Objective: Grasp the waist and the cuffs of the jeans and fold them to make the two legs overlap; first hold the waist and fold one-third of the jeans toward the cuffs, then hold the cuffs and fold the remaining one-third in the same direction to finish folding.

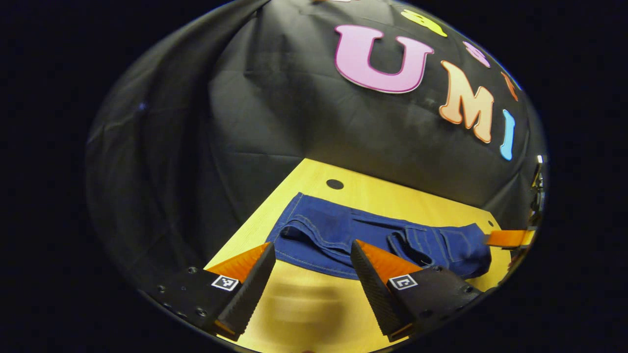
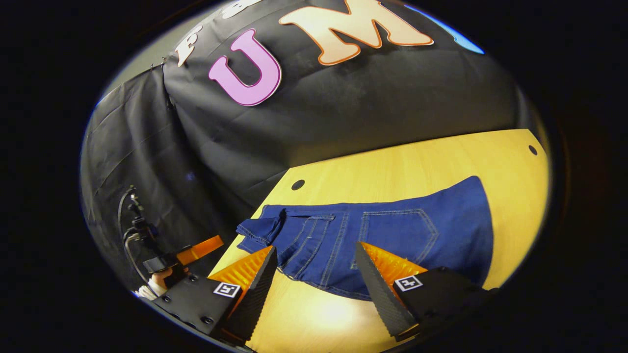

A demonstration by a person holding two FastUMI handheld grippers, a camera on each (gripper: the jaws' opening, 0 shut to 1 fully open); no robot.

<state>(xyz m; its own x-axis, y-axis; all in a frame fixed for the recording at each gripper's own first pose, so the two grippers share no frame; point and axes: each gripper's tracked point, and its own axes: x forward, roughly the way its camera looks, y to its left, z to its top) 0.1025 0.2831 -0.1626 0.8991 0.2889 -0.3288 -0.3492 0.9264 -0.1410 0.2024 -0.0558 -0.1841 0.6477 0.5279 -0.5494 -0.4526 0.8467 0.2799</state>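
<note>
Both pairs of jaws stand wide apart and hold nothing. On the left gripper (image 1: 311,255), the jaws hang above the bare wood just short of the jeans (image 1: 373,238), whose near hem runs across the gap between the two fingertips. On the right gripper (image 2: 314,257), the jaws straddle the near edge of the jeans (image 2: 392,235) from above; whether the tips touch the denim is hard to tell from this angle.

These jeans lie flat along the table (image 2: 392,162), bunched in a fold at one end and with a stitched back pocket facing up. A round hole (image 2: 298,185) marks the table near its far corner. In the right gripper view the left gripper (image 2: 198,251) appears off the table's edge, held by a hand (image 2: 159,280).
</note>
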